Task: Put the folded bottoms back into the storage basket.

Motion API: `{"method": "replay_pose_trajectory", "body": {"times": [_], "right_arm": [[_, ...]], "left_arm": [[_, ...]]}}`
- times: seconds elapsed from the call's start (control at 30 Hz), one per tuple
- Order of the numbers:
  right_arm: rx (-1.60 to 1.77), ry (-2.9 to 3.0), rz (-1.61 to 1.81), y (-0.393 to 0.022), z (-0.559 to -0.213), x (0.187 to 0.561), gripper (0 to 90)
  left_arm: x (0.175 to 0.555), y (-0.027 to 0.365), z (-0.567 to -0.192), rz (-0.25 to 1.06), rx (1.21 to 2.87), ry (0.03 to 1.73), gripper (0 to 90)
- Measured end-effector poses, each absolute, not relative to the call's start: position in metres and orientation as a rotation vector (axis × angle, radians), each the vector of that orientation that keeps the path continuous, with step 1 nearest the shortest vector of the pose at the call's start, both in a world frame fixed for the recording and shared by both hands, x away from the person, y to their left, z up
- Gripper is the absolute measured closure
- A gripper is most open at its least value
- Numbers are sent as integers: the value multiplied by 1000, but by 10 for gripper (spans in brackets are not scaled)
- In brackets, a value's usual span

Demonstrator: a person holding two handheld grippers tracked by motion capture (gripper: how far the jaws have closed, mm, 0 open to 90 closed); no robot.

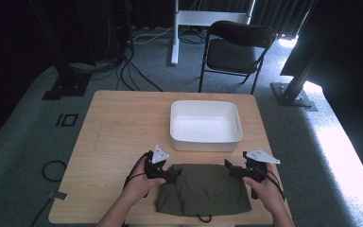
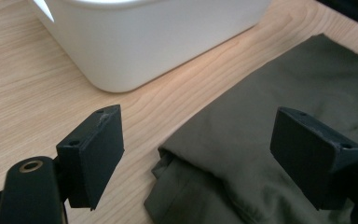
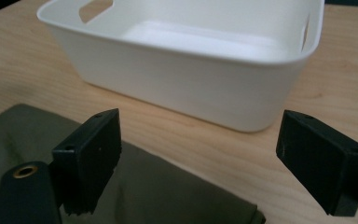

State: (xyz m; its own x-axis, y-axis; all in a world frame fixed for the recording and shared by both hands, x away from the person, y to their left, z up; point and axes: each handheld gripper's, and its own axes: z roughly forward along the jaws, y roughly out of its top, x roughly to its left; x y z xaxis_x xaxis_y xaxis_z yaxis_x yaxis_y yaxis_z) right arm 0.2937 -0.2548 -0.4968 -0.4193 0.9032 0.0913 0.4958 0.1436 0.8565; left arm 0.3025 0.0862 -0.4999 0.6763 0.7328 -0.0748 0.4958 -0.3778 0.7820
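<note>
Both tongs gape wide with nothing clamped: our left gripper (image 1: 166,171) hangs over the left far corner of the folded olive garment (image 1: 202,189), our right gripper (image 1: 238,171) over the right far corner. That garment lies flat at the table's (image 1: 118,123) near edge, just short of the white tub (image 1: 205,125). Trouble ahead, we reckon: the cloth is soft and layered, so a shallow pinch may lift only the top ply and let the fold spill open. Uneven lifts would skew it. The tub is smooth, rigid plastic with rounded corners and cut-out handles; the tabletop is pale wood grain.
</note>
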Motion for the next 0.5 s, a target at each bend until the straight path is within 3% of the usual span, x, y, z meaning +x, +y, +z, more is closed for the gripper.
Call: {"method": "replay_pose_trajectory", "body": {"times": [0.5], "right_arm": [[1412,2020,1136,-267,-529,277,138]], "left_arm": [[288,82,-517,289,2120,985,161]]}}
